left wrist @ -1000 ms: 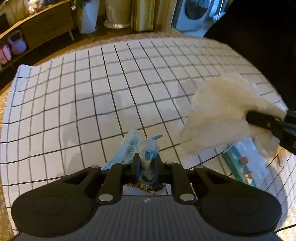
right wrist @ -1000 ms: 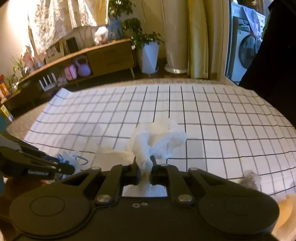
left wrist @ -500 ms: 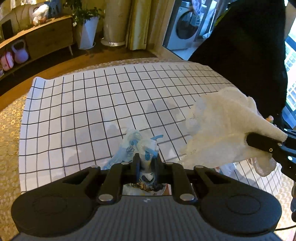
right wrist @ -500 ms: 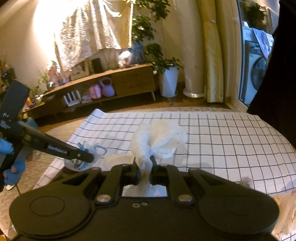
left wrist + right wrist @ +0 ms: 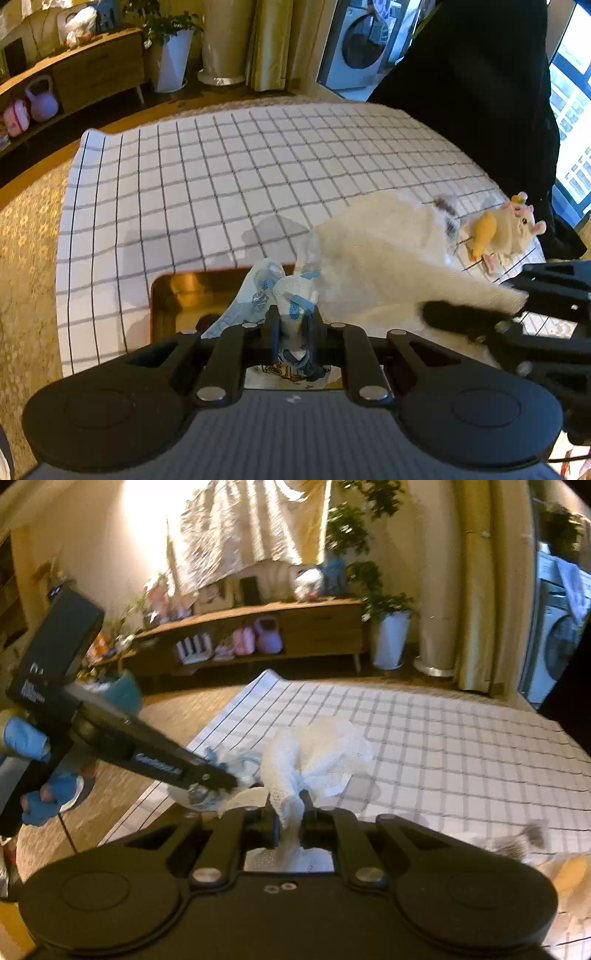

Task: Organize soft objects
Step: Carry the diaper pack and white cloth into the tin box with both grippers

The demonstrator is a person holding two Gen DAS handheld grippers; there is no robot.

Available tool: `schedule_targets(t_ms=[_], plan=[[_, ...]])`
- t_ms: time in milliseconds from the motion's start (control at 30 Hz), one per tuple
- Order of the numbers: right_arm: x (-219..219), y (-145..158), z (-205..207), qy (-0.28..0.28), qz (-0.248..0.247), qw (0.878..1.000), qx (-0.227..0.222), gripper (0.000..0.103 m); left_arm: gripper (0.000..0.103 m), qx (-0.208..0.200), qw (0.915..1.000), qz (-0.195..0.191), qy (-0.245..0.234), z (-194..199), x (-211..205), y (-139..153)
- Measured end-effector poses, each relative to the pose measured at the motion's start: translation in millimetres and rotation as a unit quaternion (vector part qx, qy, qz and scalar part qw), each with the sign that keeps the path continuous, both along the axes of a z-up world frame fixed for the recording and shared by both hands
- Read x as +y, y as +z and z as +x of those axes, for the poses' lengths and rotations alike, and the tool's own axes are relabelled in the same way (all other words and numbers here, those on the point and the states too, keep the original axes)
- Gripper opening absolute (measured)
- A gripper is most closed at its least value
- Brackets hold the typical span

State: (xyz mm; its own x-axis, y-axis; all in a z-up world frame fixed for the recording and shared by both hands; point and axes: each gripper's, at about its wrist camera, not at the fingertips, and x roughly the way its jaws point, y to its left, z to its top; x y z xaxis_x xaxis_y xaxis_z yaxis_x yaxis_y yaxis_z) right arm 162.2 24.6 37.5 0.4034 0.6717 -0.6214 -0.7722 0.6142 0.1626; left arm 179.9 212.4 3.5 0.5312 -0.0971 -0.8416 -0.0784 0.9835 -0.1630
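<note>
Lifted higher since the earlier frames, both claws, with a gold tray newly in view at lower centre of the left wrist view, on the checked cloth. Left claw clamped on a blue-printed white pouch, hanging over the tray's right part. Right claw pinched shut on a white knitted cloth, held above the checked cloth. At right edge, lying on the grid, a plush hamster.
</note>
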Motion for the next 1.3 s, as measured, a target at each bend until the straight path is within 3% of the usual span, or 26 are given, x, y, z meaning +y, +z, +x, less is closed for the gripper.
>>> schedule_targets(t_ms=[467,667,1133,1300], plan=[[70,-62,-25,0.029,-0.048,0.998,0.033,0.008,0.014,0.045,0.9983,-0.023,0.030,-31,26,-73],[79,-84,-30,0.037,-0.062,0.996,0.051,0.010,0.014,0.057,0.9980,-0.007,0.028,-29,26,-95],[89,-106,-32,0.036,-0.104,0.993,0.040,0.021,0.015,0.054,0.9982,-0.001,0.026,-24,24,-116],[86,-108,-30,0.032,-0.109,0.993,0.038,0.022,0.022,0.050,0.9985,0.005,0.023,-23,21,-114]])
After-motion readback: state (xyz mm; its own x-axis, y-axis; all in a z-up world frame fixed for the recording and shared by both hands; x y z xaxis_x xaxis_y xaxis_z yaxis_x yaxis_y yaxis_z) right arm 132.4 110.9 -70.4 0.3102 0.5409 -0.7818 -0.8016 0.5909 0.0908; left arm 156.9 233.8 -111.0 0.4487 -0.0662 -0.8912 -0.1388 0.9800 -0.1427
